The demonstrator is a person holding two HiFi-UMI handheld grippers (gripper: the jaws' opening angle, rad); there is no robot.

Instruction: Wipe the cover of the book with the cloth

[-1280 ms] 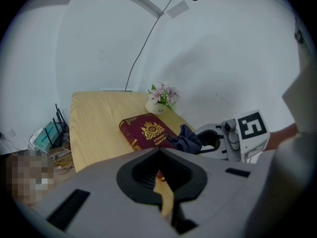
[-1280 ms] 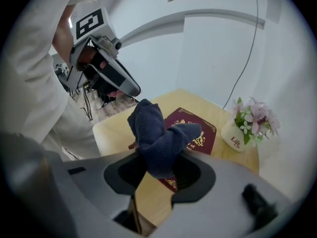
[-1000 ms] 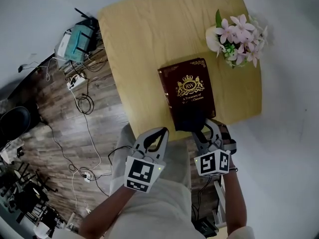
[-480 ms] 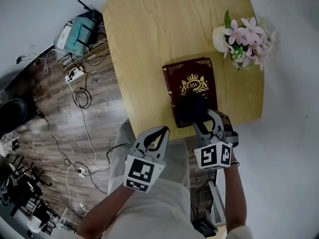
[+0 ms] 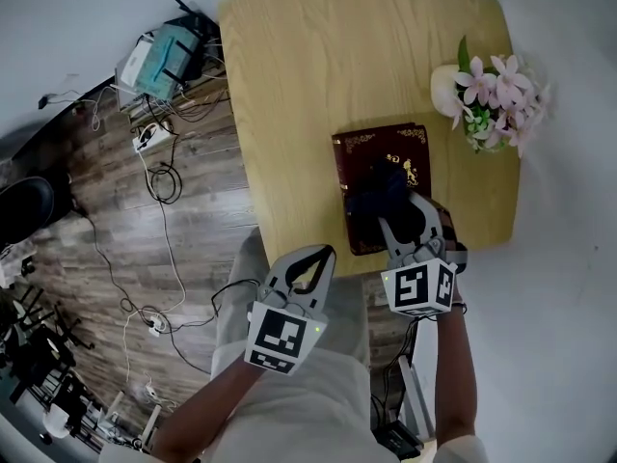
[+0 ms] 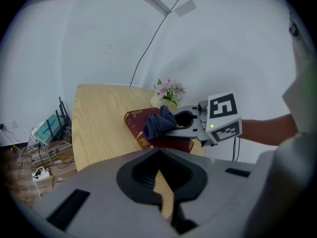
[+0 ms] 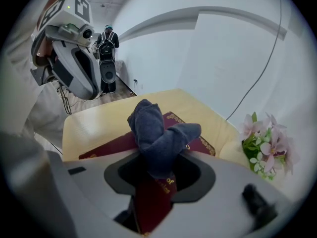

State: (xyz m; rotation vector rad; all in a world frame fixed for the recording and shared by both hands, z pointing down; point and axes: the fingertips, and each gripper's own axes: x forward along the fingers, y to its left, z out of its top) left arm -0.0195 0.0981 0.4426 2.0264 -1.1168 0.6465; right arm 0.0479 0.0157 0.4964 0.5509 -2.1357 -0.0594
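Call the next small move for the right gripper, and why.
Probably slide the right gripper forward across the book. Its jaws are shut on the dark cloth, which is bunched on the middle of the cover, and the far strip with gold corner ornaments lies uncovered. The left gripper hangs shut and empty off the near edge of the table.

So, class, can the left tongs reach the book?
Probably yes: left tongs hang shut off the table, only bare wood between them and the book; right tongs hold the cloth on it.
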